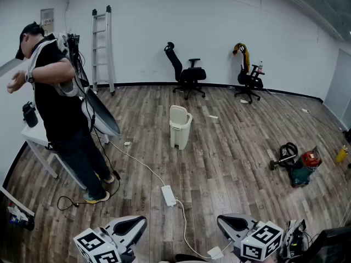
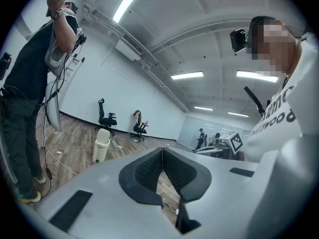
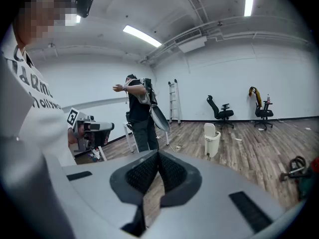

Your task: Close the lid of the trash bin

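Bright, flat indoor light, strong fisheye throughout.

Lit from above by long ceiling strips (image 2: pixel 130 1), blown out to pure white in both gripper views; only faint, soft shadows on the wood floor (image 1: pixel 230 158), white walls (image 1: pixel 219 32) evenly bright. Straight lines bent hard toward the edges, black vignette corners in the gripper views. Sharp in the distance, soft on the close bodies of the left gripper (image 2: pixel 162 151) and right gripper (image 3: pixel 158 153).

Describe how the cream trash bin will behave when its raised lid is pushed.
The cream plastic trash bin looks tall, narrow and probably light, so a sideways shove may tip or slide it on the wooden floor. Its upright lid seems hinged and should swing down easily.
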`<state>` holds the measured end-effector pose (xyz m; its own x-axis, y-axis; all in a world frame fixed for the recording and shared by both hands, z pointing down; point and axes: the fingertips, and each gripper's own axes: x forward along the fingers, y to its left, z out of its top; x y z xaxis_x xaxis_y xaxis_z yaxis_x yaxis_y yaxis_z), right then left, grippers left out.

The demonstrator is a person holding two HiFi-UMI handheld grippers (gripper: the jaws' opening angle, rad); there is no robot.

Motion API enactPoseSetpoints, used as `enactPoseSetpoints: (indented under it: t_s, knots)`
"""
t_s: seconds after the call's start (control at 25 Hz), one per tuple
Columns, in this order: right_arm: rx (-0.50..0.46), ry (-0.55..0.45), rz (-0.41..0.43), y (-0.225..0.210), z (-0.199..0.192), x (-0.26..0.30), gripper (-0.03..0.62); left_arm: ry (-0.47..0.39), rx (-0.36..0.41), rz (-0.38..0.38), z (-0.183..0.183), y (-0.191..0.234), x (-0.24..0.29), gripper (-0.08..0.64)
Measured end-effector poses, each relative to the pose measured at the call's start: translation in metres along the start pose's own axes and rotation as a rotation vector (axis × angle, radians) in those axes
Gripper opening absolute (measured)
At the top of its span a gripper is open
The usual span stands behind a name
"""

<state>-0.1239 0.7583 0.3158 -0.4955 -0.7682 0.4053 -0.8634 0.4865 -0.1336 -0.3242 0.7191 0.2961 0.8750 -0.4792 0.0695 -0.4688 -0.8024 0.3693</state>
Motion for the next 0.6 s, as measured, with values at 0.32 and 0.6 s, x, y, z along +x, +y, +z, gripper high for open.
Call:
enactPoseSetpoints:
  t_s: [0.32,0.6]
  knots:
    - [0.124,-0.059,0.045,0.01,0.005,0.011,0.009,-0.005,0.007,-0.003,0.0,0.014,-0.011,0.008]
    - [0.134,-0.073,0.042,0.021,0.009,0.045,0.011,0.009,0.019,-0.023,0.005,0.039,-0.02,0.008]
